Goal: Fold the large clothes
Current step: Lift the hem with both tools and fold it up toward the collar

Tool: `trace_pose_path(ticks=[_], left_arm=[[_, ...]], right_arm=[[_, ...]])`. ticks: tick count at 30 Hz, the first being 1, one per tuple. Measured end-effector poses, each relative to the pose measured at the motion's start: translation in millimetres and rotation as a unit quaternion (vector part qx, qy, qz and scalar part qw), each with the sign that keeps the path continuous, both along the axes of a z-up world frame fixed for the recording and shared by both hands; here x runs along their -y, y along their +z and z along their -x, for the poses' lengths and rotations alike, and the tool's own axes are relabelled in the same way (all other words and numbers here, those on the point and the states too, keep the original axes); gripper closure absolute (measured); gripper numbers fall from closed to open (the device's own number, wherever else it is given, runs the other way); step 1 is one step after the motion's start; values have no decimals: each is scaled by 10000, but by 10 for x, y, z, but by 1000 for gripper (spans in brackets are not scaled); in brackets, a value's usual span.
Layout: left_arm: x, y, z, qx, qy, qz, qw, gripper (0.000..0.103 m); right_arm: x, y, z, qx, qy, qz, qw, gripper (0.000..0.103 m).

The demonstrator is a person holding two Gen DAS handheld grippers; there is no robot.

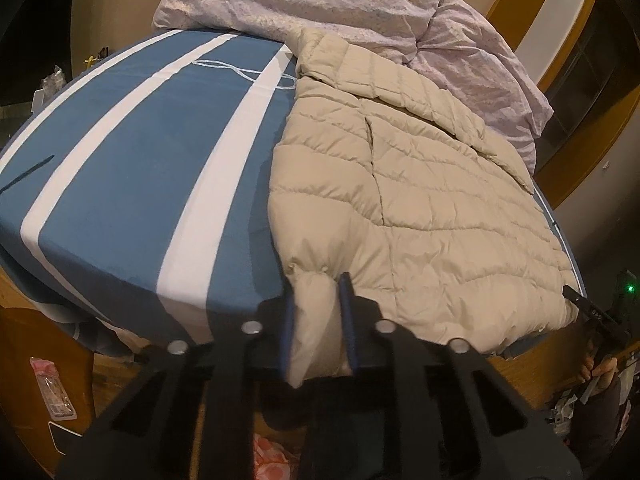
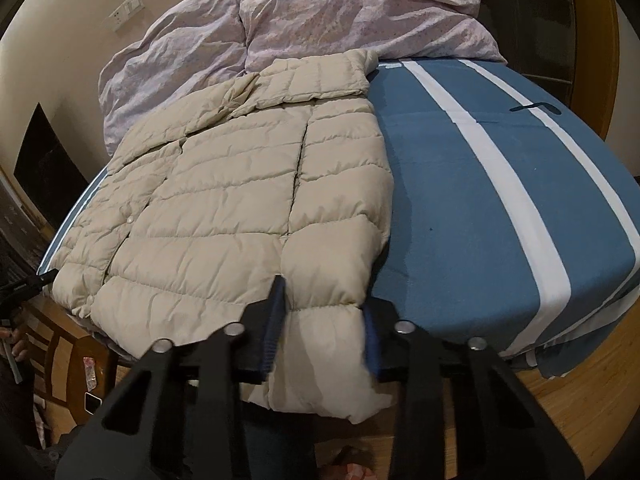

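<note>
A beige quilted puffer jacket point(image 1: 420, 184) point(image 2: 224, 200) lies flat on the blue sheet with white stripes point(image 1: 140, 160) point(image 2: 460, 200), its hem at the bed's near edge and its collar toward the far end. My left gripper point(image 1: 317, 282) is shut on the hem corner nearest the open sheet, with fabric bunched between its blue pads. My right gripper point(image 2: 322, 292) is shut on the opposite hem corner, which hangs over the bed's edge. A finger of the right gripper point(image 1: 580, 300) shows at the jacket's far hem corner in the left wrist view. One left finger point(image 2: 36, 280) shows likewise in the right wrist view.
A crumpled lilac duvet point(image 1: 320, 4) point(image 2: 320, 12) is piled at the head of the bed behind the jacket's collar. Wooden floor point(image 2: 560, 400) lies below the bed's edge. A wooden chair point(image 2: 68, 356) stands at the lower left. A person's hand point(image 1: 600, 368) holds the right gripper.
</note>
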State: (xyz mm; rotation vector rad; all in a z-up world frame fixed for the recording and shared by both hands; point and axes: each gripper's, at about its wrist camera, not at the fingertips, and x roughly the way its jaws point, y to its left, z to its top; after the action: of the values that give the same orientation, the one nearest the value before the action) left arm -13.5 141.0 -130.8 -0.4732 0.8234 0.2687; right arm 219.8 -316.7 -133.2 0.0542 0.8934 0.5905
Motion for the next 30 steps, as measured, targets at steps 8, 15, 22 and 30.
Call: trace_pose_path(ticks=[8,15,22,30], left_arm=[[79,136,18,115,21,-328,9994,98],[60,441,-3,388,160,-643,9970,99],[-50,711,-196,605,358,-782,9945,99],[-205,1027,-571,821,496,-833,9919,99]], right_arm=[[33,138,-3,182,-105,-206,9996,92],[8,416,-97,516,-257,-297,9979,94],[-106,722,-327,817,-371,-403,9952,94],[-300,968,-674,997,-459,-400,9931,94]])
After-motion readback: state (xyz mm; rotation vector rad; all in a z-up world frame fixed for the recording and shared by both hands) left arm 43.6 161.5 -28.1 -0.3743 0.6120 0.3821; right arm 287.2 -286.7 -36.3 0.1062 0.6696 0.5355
